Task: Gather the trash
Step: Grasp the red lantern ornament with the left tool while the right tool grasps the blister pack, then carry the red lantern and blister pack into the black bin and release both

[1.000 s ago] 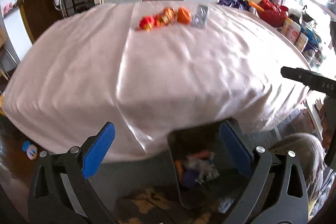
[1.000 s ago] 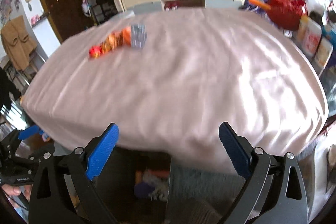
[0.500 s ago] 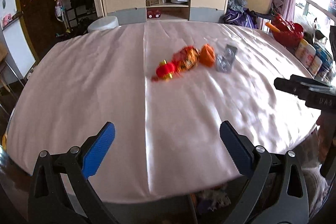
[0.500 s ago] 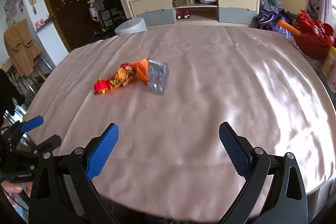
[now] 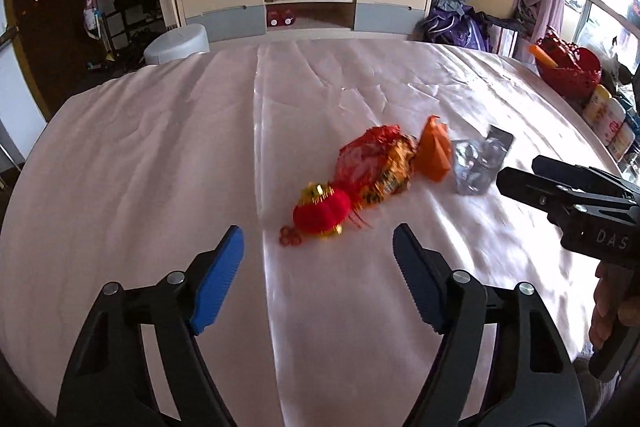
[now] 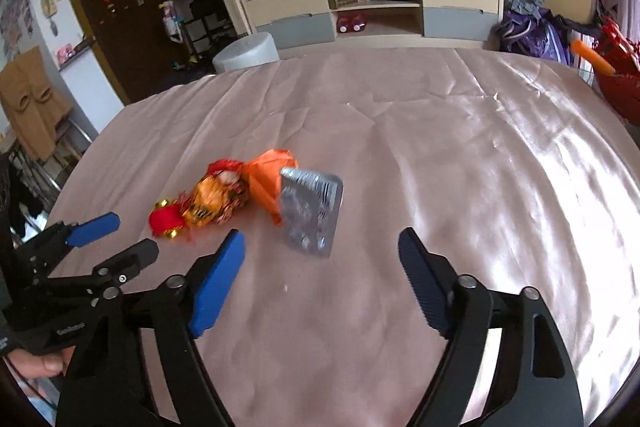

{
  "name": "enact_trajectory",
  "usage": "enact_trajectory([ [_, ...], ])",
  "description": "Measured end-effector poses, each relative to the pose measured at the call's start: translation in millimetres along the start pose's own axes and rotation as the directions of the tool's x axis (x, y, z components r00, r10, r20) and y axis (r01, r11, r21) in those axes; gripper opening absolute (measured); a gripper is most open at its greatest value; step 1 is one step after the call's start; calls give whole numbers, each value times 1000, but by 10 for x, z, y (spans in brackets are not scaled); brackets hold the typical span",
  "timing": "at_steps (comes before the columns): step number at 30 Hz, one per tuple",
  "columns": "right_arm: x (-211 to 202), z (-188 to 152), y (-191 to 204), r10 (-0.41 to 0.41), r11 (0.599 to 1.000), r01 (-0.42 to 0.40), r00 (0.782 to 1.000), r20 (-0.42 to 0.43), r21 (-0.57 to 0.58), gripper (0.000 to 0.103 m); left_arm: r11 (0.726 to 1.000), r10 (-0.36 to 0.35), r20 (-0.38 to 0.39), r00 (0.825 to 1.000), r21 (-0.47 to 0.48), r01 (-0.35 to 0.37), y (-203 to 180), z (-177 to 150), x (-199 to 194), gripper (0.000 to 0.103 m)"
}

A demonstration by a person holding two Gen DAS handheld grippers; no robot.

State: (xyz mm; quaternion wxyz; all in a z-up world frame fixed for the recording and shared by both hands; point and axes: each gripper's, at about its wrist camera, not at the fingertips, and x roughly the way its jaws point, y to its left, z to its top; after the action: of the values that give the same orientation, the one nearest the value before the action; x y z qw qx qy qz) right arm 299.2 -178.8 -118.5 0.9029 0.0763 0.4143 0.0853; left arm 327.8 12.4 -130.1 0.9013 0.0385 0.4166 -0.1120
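In the left wrist view, the left claw (image 5: pixel 318 251) is seen open and empty, its jaws just narrowed, above the pink-clothed counter (image 5: pixel 160 147); a red lantern ornament (image 5: pixel 322 213) lies just beyond, touching a crumpled snack wrapper (image 5: pixel 374 163).

In the right wrist view, the right claw (image 6: pixel 320 255), likewise narrowed, open and empty, is held near a silver blister pack (image 6: pixel 312 211) beside an orange paper (image 6: pixel 268 179).

- Left gripper (image 5: pixel 318 251): tilted down, jaws apart w/ nothing between, just been closing some.
- Right gripper (image 6: pixel 321 258): same tilt, jaws apart & empty, also just narrowing.
- Hand (image 5: pixel 608 311) grips right gripper's handle; both grippers side by side.
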Motion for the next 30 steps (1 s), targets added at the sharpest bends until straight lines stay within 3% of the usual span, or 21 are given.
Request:
enact_trajectory([
  [4, 102, 36, -20, 2, 1000, -2, 1000, -7, 9, 72, 1000, -6, -22, 1000, -9, 5, 32, 71, 176, 65],
  [9, 174, 45, -19, 16, 1000, -16, 1000, -18, 7, 65, 1000, -19, -48, 999, -4, 19, 48, 124, 323, 50],
  [12, 219, 52, -1, 28, 1000, -28, 999, -27, 1, 47, 999, -40, -58, 998, -13, 39, 43, 125, 369, 34],
  [14, 217, 50, 19, 40, 999, -40, 999, -29, -8, 36, 999, -38, -54, 998, -17, 37, 41, 121, 365, 34],
  [23, -132, 51, 73, 48, 998, -47, 998, 27, -37, 36, 1000, 2, -21, 1000, 0, -2, -20, 75, 62, 34],
  [30, -634, 41, 89, 70, 996, -65, 993, 95, -56, 36, 999, 30, 62, 998, 18, -31, -167, 49, -495, 34],
])
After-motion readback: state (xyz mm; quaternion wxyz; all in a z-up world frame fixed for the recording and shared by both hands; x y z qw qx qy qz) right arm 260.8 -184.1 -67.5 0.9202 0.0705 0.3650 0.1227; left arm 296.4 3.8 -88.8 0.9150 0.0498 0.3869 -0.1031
